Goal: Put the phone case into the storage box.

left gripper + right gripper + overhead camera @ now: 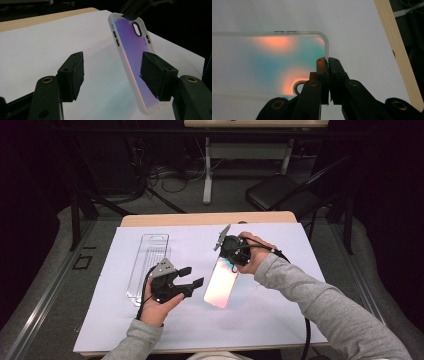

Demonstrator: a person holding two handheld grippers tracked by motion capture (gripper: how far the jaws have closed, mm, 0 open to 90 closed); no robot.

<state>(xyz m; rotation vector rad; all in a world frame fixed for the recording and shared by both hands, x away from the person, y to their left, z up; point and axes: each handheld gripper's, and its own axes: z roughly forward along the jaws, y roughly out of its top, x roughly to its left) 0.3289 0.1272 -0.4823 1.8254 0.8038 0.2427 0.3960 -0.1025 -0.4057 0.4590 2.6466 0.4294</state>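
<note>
Phone case (221, 284), iridescent with a frosted rim, hangs tilted over the white sheet (280, 315), and we hold it by its top edge with our right gripper (231, 262). In the right gripper view the two jaws are pressed together on the case's (262, 62) short edge, beside the camera hole (300, 87), and the case shows orange and teal patches there. From the left gripper view the same case (135, 57) reads purple, its lower end close to the sheet; we cannot tell whether that end touches it.

Our left gripper (192, 276) sits just left of the case in the high view, jaws spread and nothing between the pads. In its own view the right-hand jaw stands in front of the case's lower half, while the left-hand jaw is well clear over bare sheet; whether the nearer pad touches the case we cannot tell.

A clear plastic tray (148, 265) lies flat on the sheet to the left, apart from both grippers. The sheet covers a wooden table (200, 218).
</note>
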